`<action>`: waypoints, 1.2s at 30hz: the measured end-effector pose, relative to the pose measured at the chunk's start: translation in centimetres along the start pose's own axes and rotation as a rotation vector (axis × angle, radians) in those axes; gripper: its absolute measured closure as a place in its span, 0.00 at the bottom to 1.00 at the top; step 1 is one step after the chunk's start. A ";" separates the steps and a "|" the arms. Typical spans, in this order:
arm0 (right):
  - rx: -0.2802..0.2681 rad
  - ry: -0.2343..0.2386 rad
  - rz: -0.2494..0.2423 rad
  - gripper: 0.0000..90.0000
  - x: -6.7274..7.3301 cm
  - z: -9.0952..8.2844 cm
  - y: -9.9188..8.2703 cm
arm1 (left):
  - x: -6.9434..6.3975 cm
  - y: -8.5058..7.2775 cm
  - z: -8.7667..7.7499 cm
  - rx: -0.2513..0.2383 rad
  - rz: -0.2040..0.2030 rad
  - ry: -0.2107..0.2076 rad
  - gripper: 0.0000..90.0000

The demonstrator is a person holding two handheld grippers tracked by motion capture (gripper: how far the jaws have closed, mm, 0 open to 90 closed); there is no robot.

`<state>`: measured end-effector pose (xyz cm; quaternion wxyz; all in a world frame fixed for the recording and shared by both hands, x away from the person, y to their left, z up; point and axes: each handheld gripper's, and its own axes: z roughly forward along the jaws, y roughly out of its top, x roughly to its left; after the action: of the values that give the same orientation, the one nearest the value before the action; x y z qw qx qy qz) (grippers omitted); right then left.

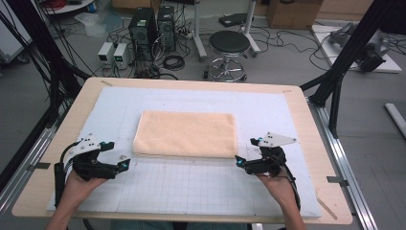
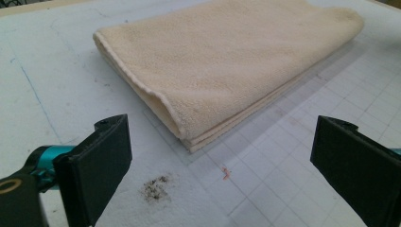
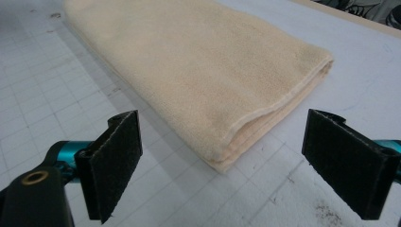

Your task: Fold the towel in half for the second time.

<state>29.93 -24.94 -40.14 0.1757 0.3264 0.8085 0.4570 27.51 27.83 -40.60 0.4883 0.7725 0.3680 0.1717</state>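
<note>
1. Between the left gripper point(image 2: 222, 156) jaws: wide gap, nothing held. Near left corner of the towel point(image 2: 227, 61) sits just ahead, stacked edges facing the camera.
2. Right gripper point(image 3: 222, 161) jaws: also spread wide, empty. Near right towel corner just ahead of them, fold layers visible at the edge.
3. High view: left gripper point(image 1: 111, 160) sits just off the towel's point(image 1: 186, 133) near left corner, right gripper point(image 1: 245, 152) just off the near right corner. Neither touches the cloth.
4. Towel: cream, folded into a flat rectangle, several layers, lying mid-surface on the white grid mat point(image 1: 191, 187), long side facing the person.
5. Handling, judged: light, soft, limp terry. No stiffness, so it will sag and drape once lifted. Fuzzy pile should give the pads good grip; slip unlikely. Not fragile.
6. Where to grip, judged: the two near corners, one per gripper. Jaws need to come in low, with one jaw sliding under. Pinch the whole stack to move it folded, or only the top layer to open it; layers lie tight together, so picking just one is the tricky part.
7. Small dark smudge point(image 2: 156, 187) on the mat near the left jaw, clear of the towel.
</note>
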 end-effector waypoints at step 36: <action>-0.029 -0.016 0.029 0.13 1.7 -3.9 -2.8 | -2.2 -1.8 -2.5 0.029 0.025 0.028 0.02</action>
<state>25.42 -27.28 -40.46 0.1806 0.3390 0.7955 0.4687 23.73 28.25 -40.78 0.4697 0.7814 0.3676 0.1835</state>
